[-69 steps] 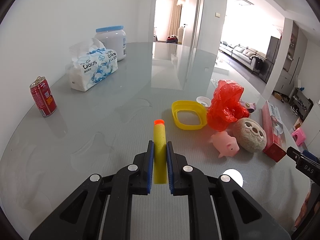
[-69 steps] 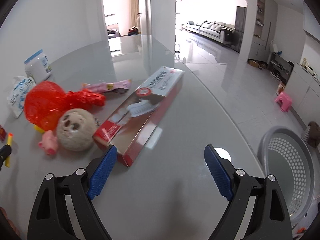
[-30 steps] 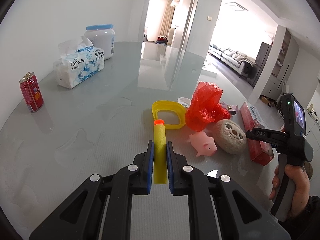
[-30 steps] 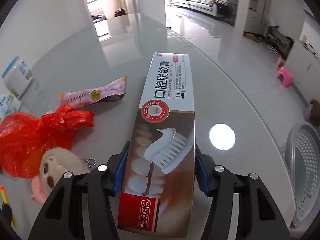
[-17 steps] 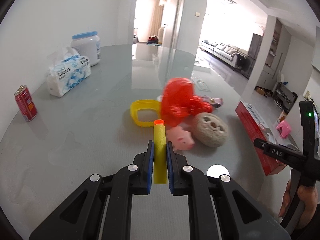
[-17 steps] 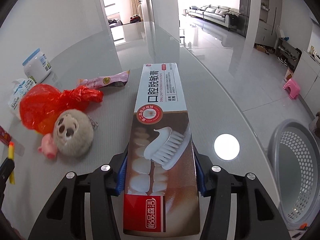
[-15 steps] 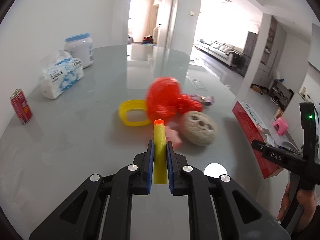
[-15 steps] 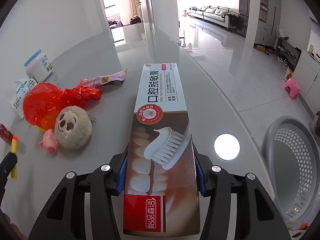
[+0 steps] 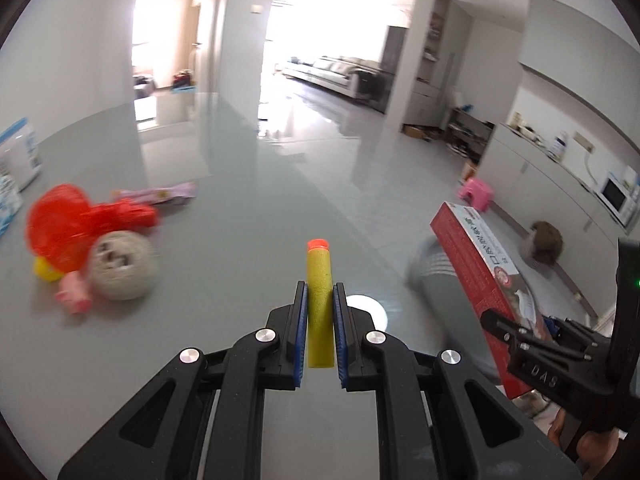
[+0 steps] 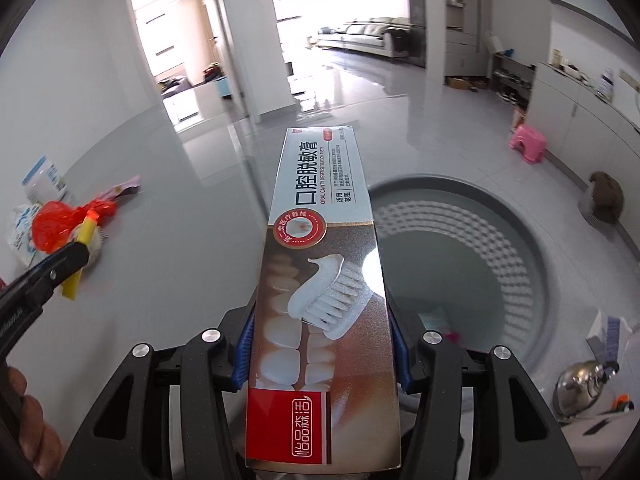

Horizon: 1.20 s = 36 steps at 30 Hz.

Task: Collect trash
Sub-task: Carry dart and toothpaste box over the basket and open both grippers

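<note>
Red-and-white toothpaste box (image 10: 324, 292), printed with teeth and a brush, clamped lengthwise in the right gripper (image 10: 322, 354), now over the grey mesh basket (image 10: 516, 248) rather than the table (image 9: 224, 216), while the left gripper (image 9: 320, 332), closed tight on a yellow dart (image 9: 319, 300), has swung towards it.

toothpaste box (image 10: 325, 292), large print: "口腔脱敏膏" is read down the white upper part of the top face.
toothpaste box, small print: "ORAL CAVITY DESENSITIZATION PASTE" is printed beside the large characters; "适用范围" is set below it.
toothpaste box, round seal: "一类医疗器械" is made out along the red ring.
toothpaste box, red band: "怡品森活" is printed at the near end.
right gripper (image 9: 505, 320), body: "DAS" is read in the left wrist view.
other printing: too blurred to be read.
</note>
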Tool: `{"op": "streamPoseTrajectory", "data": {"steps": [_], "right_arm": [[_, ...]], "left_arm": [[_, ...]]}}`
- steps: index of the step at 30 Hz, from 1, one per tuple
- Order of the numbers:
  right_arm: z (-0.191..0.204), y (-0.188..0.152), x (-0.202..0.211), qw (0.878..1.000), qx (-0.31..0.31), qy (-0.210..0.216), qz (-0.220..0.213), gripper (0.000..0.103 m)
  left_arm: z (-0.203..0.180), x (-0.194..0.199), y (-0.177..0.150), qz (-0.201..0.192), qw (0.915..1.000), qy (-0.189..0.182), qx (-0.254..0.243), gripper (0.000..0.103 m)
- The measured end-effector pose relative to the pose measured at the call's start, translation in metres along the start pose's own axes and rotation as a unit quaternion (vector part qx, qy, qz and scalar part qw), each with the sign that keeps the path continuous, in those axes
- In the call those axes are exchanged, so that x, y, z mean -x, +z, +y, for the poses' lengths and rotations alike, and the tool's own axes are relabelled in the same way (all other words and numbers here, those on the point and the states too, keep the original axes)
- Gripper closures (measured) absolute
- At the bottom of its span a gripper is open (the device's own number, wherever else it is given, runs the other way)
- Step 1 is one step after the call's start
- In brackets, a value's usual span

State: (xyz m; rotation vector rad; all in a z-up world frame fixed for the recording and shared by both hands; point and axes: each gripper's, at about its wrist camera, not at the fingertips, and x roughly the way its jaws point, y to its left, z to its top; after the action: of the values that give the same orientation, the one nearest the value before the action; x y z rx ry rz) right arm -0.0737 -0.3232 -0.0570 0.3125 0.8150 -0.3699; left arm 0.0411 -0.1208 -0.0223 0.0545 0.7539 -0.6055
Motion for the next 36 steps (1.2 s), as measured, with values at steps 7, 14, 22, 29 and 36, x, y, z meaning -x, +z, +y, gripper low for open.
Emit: {"op": "streamPoseTrajectory", "data": {"steps": [7, 14, 22, 29, 36], "right_arm": [[-0.071, -0.016, 0.012, 0.999, -0.046, -0.022, -0.003, 0.052], [-0.116, -0.027, 0.006, 0.997, -0.076, -0.018, 0.017, 0.052], [-0.123, -0.029, -0.013, 0.996, -0.085, 0.001, 0.041, 0.052], [-0.133, -0.027, -0.009, 0.996, -0.091, 0.012, 0.023, 0.047], [-0.136, -0.029, -0.002, 0.995, -0.098, 0.01, 0.01, 0.041]], "left_arm": [[-0.071, -0.042, 0.005, 0.039, 0.9967, -0.044, -0.056, 0.09], [-0.122, -0.074, -0.006, 0.069, 0.9911, -0.061, -0.095, 0.09], [-0.15, -0.099, -0.012, 0.089, 0.9882, -0.056, -0.111, 0.09], [-0.151, -0.103, -0.012, 0.091, 0.9899, -0.045, -0.1, 0.05], [-0.146, -0.098, -0.008, 0.084, 0.9924, -0.031, -0.085, 0.041]]}}
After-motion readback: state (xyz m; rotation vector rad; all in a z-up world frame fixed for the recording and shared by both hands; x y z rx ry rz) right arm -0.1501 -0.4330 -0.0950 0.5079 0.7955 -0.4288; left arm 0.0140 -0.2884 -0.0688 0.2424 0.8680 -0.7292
